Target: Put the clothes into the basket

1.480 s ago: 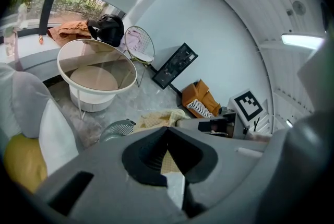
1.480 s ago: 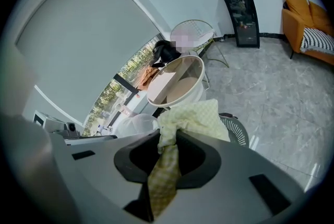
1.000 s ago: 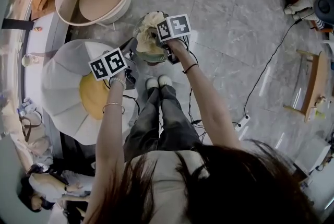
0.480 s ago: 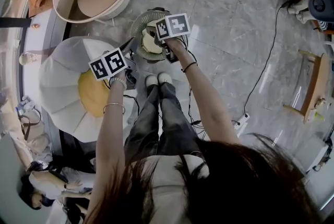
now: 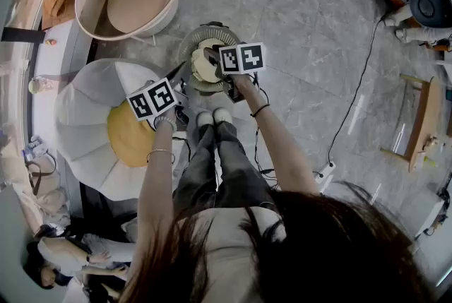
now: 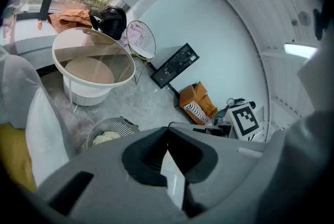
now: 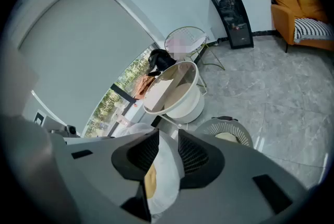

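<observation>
Clothes (image 5: 201, 65) are sitting in neither tool. My left gripper (image 6: 167, 131) is idling with its jaws together on nothing, parked beside the white chair (image 5: 85, 104), I judge to stay clear. My right gripper (image 7: 168, 134) is hovering at the basket (image 5: 185, 44) rim, jaws apart, just closing slightly, nothing between them. Beyond, the cream clothes are lying inside the basket.

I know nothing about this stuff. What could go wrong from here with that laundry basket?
The clothes seem to fill much of the small basket, so anything added on top may slide over its rim. The basket also stands right by the person's shoes; a shifted foot could well nudge or tip it.
</observation>
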A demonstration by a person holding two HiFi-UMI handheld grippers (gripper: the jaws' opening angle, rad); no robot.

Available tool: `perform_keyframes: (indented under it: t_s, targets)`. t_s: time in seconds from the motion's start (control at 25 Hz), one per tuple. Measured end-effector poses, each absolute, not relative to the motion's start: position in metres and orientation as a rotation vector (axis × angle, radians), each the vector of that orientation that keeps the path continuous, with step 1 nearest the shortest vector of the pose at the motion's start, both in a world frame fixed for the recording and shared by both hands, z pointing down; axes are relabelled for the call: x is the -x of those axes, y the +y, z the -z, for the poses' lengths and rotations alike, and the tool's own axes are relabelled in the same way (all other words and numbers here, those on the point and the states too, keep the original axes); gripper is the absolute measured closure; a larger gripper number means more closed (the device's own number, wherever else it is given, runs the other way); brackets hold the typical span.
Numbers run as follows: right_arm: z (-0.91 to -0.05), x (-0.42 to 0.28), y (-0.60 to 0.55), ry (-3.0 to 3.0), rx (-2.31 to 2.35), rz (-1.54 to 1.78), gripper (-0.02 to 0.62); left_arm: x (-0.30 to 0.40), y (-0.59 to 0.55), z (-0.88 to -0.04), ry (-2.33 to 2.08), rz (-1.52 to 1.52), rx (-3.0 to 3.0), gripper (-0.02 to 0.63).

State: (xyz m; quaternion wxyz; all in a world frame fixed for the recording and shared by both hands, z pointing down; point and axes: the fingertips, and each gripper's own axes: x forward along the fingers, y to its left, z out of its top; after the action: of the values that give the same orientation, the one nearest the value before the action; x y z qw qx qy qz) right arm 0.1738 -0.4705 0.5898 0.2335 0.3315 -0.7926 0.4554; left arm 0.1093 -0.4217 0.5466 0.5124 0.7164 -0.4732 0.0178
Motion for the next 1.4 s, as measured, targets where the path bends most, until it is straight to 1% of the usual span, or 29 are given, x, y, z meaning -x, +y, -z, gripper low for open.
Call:
perform_keyframes:
  t_s: [0.28,0.52,0.88,1.4]
  targets:
    - [-0.554,-0.175,-0.465,-2.252,-0.949,-1.213,0.542,-0.115,-0.409,-0.521,-1.138,-0.033,-1.790,0.595]
    - [-0.513,-0.174,-0.458,-2.389,-0.973,-1.242,0.568,-0.114,-0.403,-0.492,-1.183,-0.006,-1.867,0.595]
    - [-0.471,-0.168,-0.442,-2.515,-0.921,-1.306,0.577,-0.123,-0.394,-0.463,-1.193,0.014,-1.935,0.595]
    - [-0.470,-0.164,-0.426,-2.495,-0.864,-1.321,0.586,-0.125,-0.383,-0.458,-1.195,0.009,-1.935,0.595]
